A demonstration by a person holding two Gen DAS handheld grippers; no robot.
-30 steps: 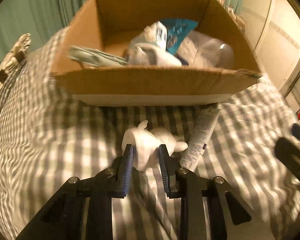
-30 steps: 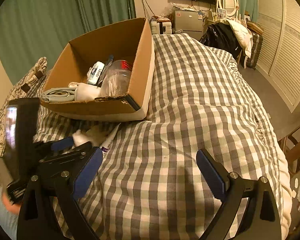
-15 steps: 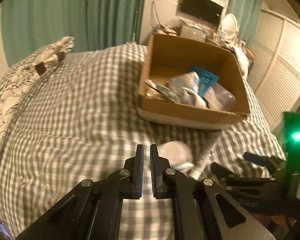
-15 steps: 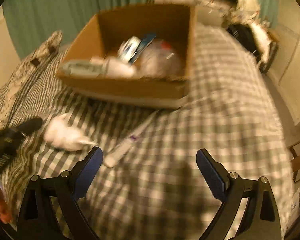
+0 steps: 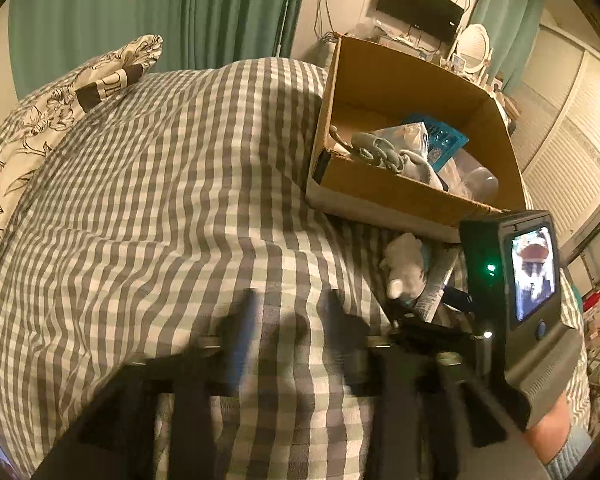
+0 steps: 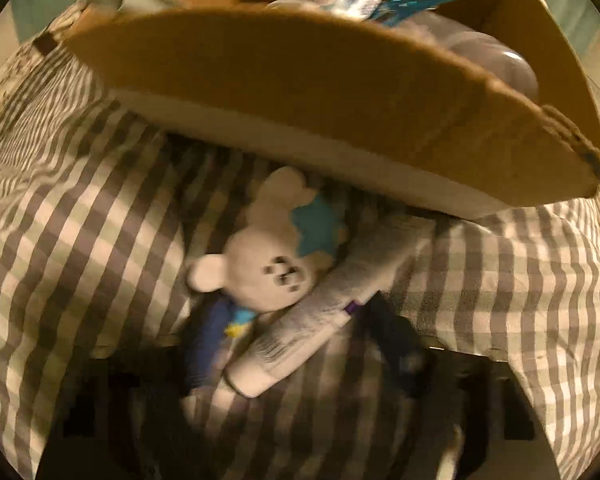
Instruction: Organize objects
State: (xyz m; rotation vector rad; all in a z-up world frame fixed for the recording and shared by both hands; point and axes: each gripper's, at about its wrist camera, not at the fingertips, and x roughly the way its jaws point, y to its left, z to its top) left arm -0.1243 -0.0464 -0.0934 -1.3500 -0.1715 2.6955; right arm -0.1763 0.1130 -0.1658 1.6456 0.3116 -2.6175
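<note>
A: Changed since a second ago: left gripper [image 5: 290,336] then clamped on the bear [image 6: 268,268], half a second ago pulled back shut and empty, now blurred, fingers spread, nothing between them, above bare bed [image 5: 160,200].

B: Bear's place?

A: Down on the bed, just below the near wall of the box [image 6: 300,92], touching the tube [image 6: 312,320] on its left. Not in the box.

B: Right gripper [image 6: 300,344]?

A: Moved in close. Fingers apart, blurred, straddling the cap end of the tube and the bear's lower edge. Not yet pinched on either.

B: Meaning for the task?

A: Probably a handover of work: bear dropped short, right side likely taking the tube first. Two loose things left outside the box.

B: Materials?

A: Bear: soft white plush, round ears, blue patch, squashy. Tube: smooth plastic, long, printed, flat cap, likely slippery. Box: stiff brown cardboard, ragged corner, already heaped with packets and clear plastic. Bed: grey-and-white check cloth, rumpled, yielding under load.
</note>
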